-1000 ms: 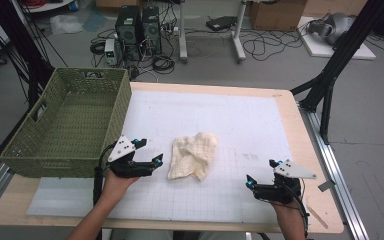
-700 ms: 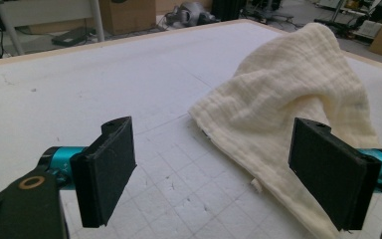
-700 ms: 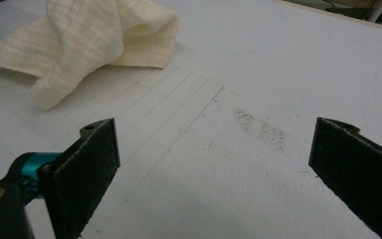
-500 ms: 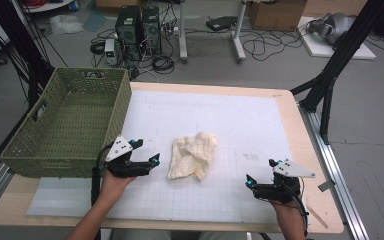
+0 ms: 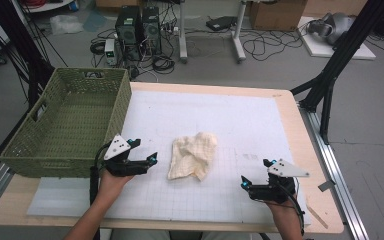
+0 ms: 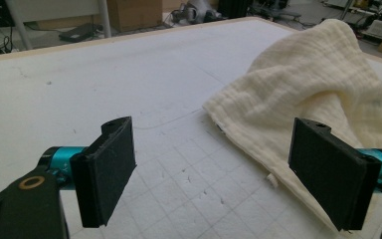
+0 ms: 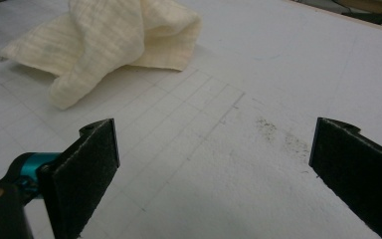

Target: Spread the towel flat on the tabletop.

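Bare mat (image 5: 260,125) around cloth (image 5: 192,155); basket (image 5: 67,120) hard left.

Your high view looks forward and down from above your side of the bench (image 5: 290,107), far enough back to take in its whole top, the green basket (image 5: 65,125) at its left and the floor with its cables beyond. Your left gripper view rides low over the white mat (image 6: 104,84), looking along its two black jaws, very near the cream cloth (image 6: 308,89) at its right. Your right gripper view sits just as low but farther from the cloth, which lies at its upper left. All three views share the cloth and the gridded mat around it.
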Available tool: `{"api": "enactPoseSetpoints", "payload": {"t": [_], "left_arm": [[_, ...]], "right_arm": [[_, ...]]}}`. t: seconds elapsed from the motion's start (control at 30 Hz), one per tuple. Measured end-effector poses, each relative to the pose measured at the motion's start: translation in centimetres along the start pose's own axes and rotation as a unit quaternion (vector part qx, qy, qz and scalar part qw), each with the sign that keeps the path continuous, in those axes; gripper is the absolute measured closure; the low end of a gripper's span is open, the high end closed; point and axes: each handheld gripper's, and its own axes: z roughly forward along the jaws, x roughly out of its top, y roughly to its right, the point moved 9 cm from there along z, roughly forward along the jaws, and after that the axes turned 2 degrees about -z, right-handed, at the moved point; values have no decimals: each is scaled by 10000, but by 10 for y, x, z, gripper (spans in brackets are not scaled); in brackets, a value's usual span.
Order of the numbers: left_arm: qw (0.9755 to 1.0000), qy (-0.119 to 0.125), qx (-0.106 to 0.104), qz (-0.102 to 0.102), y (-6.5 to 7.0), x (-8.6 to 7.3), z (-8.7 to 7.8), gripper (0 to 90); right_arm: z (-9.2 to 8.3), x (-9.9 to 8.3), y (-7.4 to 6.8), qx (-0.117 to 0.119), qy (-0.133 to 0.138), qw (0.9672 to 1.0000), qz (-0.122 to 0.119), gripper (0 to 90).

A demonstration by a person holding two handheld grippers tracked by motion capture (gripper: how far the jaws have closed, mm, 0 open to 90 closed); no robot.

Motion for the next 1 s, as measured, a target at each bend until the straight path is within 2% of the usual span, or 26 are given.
{"api": "enactPoseSetpoints", "payload": {"t": [0.1,0.23,0.3,0.43,0.5,0.57,0.63,0.83,1.0], "left_arm": [[10000,43,-5,29,1,2,-2,189],[10000,8,-6,32,-1,1,-2,189],[10000,-4,3,24,-2,0,-2,189],[10000,-21,-32,21,-1,-1,-1,189],[10000,-18,-55,45,0,-1,-1,189],[10000,-11,-62,32,0,-1,-1,189],[10000,3,-62,18,-1,-1,-1,189],[10000,21,-54,17,-3,-1,-3,189],[10000,23,-51,-1,-5,-1,-3,189]], "right_arm": [[3,4,-7,106,24,9999,19,32],[6,11,-16,294,95,9995,-104,32],[8,14,-21,401,139,9989,-188,33],[20,18,-35,581,41,9973,-454,48],[26,22,-43,652,-5,9958,-646,76],[31,29,-53,802,63,9934,-816,184],[37,37,-61,934,152,9910,-945,204],[59,49,-79,1223,161,9874,-989,217],[74,58,-100,1561,140,9800,-1223,304]]}}
